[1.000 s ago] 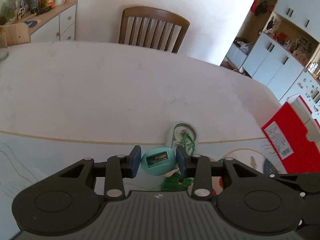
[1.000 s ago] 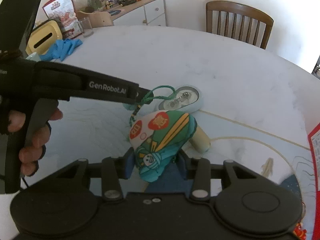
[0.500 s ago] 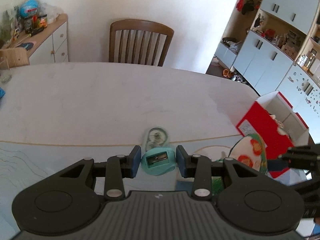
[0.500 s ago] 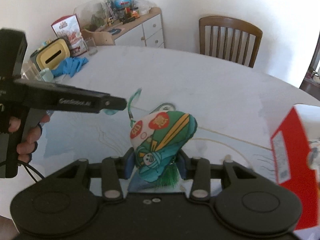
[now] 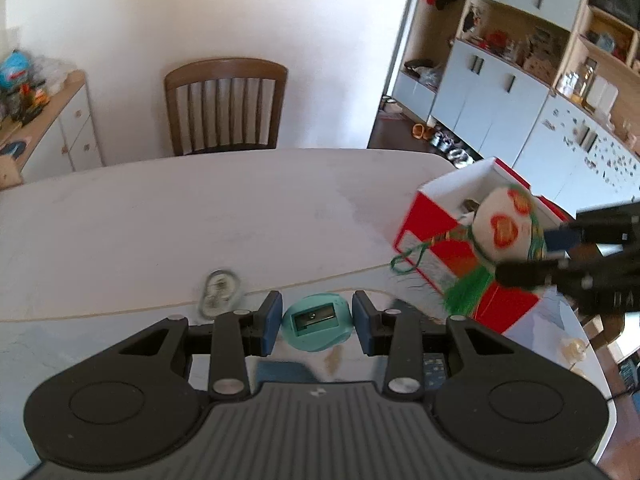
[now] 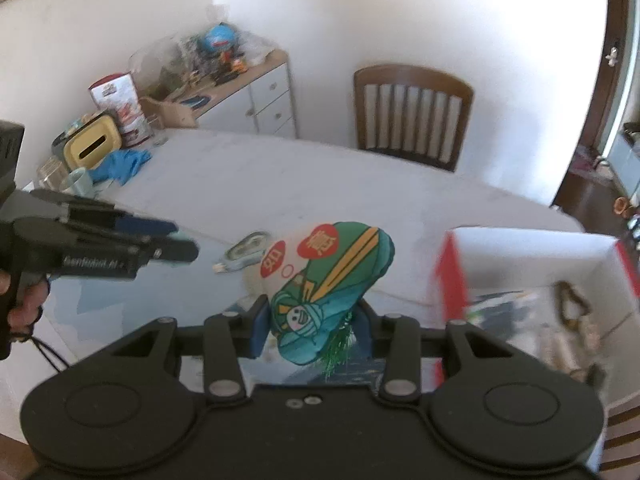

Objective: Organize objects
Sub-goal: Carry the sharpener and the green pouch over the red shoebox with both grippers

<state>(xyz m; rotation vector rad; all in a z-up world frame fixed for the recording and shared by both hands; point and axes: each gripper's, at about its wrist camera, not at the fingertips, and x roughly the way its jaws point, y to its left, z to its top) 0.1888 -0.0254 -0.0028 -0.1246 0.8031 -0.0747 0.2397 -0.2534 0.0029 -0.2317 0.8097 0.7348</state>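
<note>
My left gripper (image 5: pixel 317 322) is shut on a round teal pencil sharpener (image 5: pixel 316 324), held above the white table (image 5: pixel 200 208). From the right wrist view it (image 6: pixel 182 238) comes in from the left, a hand on its grip. My right gripper (image 6: pixel 312 326) is shut on a stuffed teal and white charm (image 6: pixel 326 280) with red discs and a green tassel. In the left wrist view that charm (image 5: pixel 504 228) hangs over the near edge of an open red box (image 5: pixel 432 220), with the right gripper (image 5: pixel 532 256) behind it. The box (image 6: pixel 520 256) is white inside and holds several small items.
A small oval tin (image 5: pixel 219 292) lies on the table left of the sharpener. A wooden chair (image 5: pixel 224 108) stands at the far side. A blue cloth (image 6: pixel 120 162), a yellow tissue box (image 6: pixel 90 146) and a cluttered sideboard (image 6: pixel 248 92) are far left. Cabinets (image 5: pixel 500 92) line the right wall.
Both grippers have risen and swung right toward the red box, each keeping its object. The charm has left the table, and the oval tin has fallen behind to the left.
</note>
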